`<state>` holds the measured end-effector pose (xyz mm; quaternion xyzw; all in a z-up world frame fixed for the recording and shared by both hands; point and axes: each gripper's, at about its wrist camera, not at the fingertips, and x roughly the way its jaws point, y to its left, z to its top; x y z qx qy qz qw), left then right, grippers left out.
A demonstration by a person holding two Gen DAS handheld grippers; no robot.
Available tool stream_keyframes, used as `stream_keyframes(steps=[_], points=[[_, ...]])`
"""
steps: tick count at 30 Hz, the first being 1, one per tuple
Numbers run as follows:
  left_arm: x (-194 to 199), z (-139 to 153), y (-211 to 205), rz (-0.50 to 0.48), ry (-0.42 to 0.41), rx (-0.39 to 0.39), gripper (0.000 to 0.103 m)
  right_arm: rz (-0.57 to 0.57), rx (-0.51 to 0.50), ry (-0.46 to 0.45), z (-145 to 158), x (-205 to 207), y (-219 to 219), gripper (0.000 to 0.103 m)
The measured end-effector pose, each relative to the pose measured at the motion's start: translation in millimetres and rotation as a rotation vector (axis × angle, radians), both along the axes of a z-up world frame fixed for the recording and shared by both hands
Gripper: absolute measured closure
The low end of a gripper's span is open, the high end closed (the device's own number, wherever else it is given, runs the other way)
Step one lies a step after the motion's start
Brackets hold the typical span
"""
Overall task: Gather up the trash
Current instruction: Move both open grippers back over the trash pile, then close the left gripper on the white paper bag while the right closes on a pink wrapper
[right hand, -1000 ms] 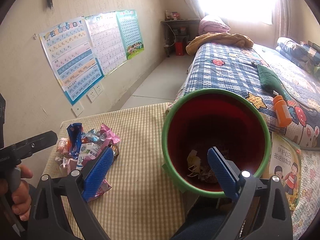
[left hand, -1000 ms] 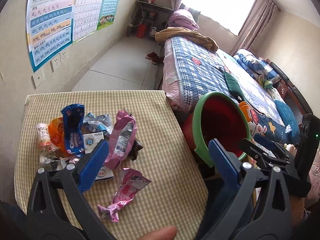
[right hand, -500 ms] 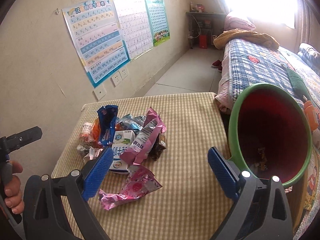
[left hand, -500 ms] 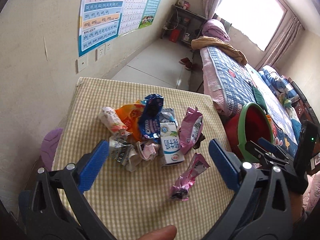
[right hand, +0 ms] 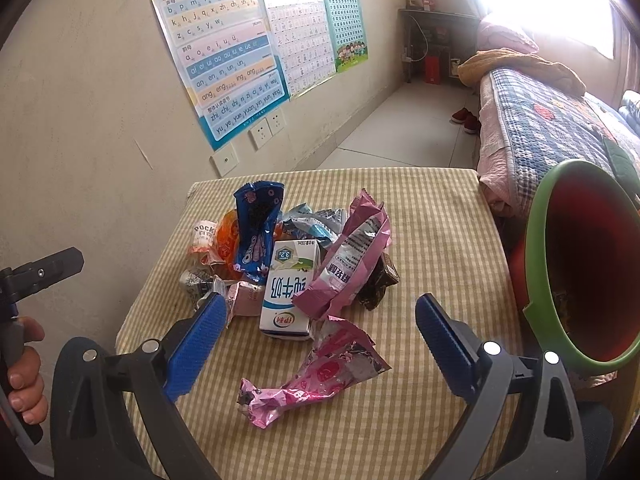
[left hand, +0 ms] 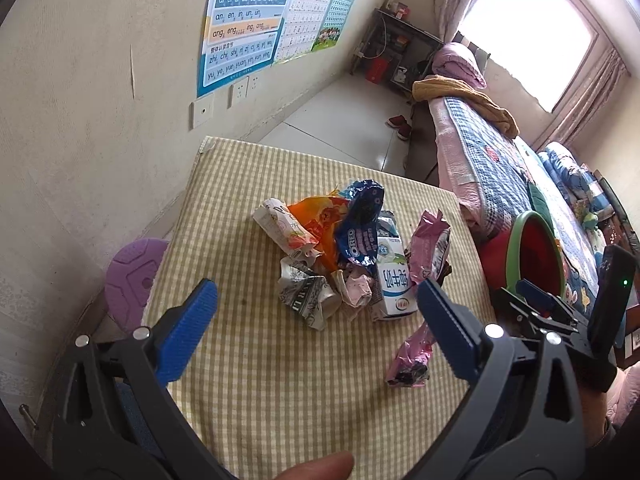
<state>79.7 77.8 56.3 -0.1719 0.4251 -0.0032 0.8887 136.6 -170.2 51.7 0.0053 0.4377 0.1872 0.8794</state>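
Observation:
A heap of trash lies on the checked table (left hand: 260,380) (right hand: 432,232): a blue Oreo wrapper (left hand: 360,228) (right hand: 256,228), a white milk carton (left hand: 394,284) (right hand: 288,292), an orange wrapper (left hand: 320,216), crumpled paper (left hand: 304,292) and a tall pink wrapper (right hand: 348,264). A loose pink wrapper (right hand: 316,376) (left hand: 412,356) lies nearest. My left gripper (left hand: 316,320) is open and empty, near the heap. My right gripper (right hand: 316,332) is open and empty, over the loose pink wrapper. The red bucket with a green rim (right hand: 580,264) (left hand: 536,252) stands at the table's right edge.
A wall with posters (right hand: 224,60) runs along the table's left side. A purple stool (left hand: 136,272) stands at the left of the table. A bed with a blue quilt (left hand: 488,156) lies behind the bucket. The other gripper shows at the right (left hand: 560,312).
Both grippers have swung left, away from the bucket and toward the trash heap. The bucket has slid to the right edge of both views. Both stay open and empty.

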Motion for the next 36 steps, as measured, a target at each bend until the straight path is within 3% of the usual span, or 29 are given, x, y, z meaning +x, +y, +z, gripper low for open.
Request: stream_keyframes(steps=[11,27,36], points=[[16,-29,-27,0.063,0.021,-0.070,0.005,0.112,-0.101,0.004,-3,13,-10,0.011],[56,-72,-1,0.041,0.175,-0.035,0.005,0.040,-0.037,0.043,-28,58,8,0.011],[93,-78,16,0.017,0.203,-0.041,0.006,-0.031,-0.009,0.066,-46,95,16,0.011]])
